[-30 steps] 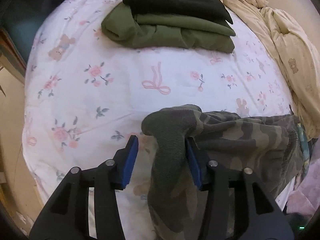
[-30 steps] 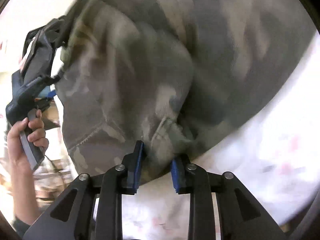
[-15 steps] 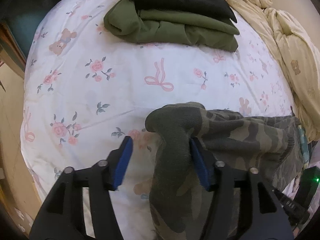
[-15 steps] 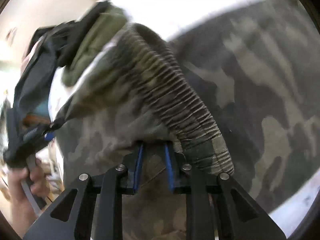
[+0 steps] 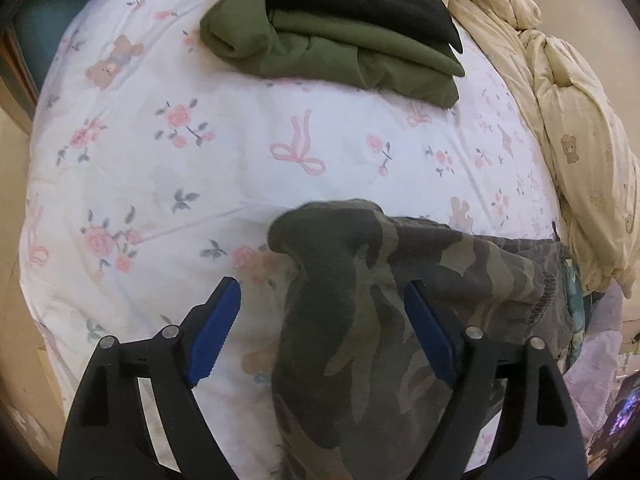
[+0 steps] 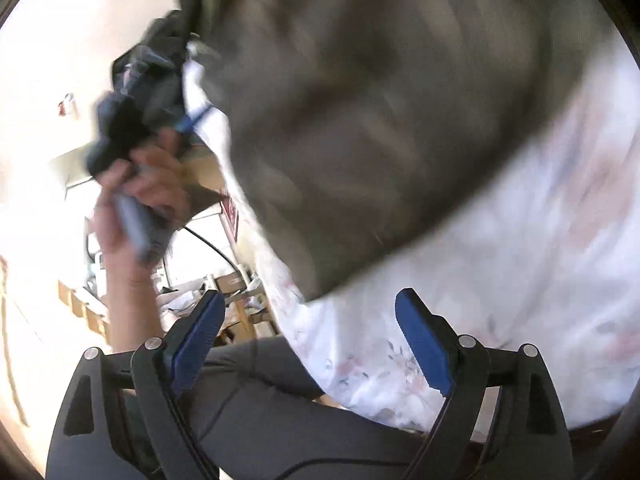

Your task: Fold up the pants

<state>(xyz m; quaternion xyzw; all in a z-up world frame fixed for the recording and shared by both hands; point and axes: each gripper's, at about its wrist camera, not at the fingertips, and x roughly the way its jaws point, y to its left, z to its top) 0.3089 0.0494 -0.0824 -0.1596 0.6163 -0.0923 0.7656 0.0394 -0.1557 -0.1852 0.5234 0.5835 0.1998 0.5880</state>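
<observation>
Camouflage pants (image 5: 360,292) lie bunched on the white floral bed sheet (image 5: 180,152), near its front edge. My left gripper (image 5: 320,300) is open, its blue pads spread either side of the pants' folded end without gripping it. In the right wrist view the pants (image 6: 380,120) are a blurred grey-green mass on the sheet (image 6: 540,260). My right gripper (image 6: 308,312) is open and empty, just off the pants' near edge. The other hand-held gripper (image 6: 132,120) shows at upper left there.
A pile of folded olive (image 5: 320,52) and black (image 5: 352,0) clothes sits at the far side of the bed. A cream quilt (image 5: 560,100) is heaped along the right. The person's legs (image 6: 260,400) and room clutter lie beyond the bed edge.
Both grippers opened. The left one widened around the pants' end. The right one let go of the waistband and pulled back; the pants dropped onto the sheet.
</observation>
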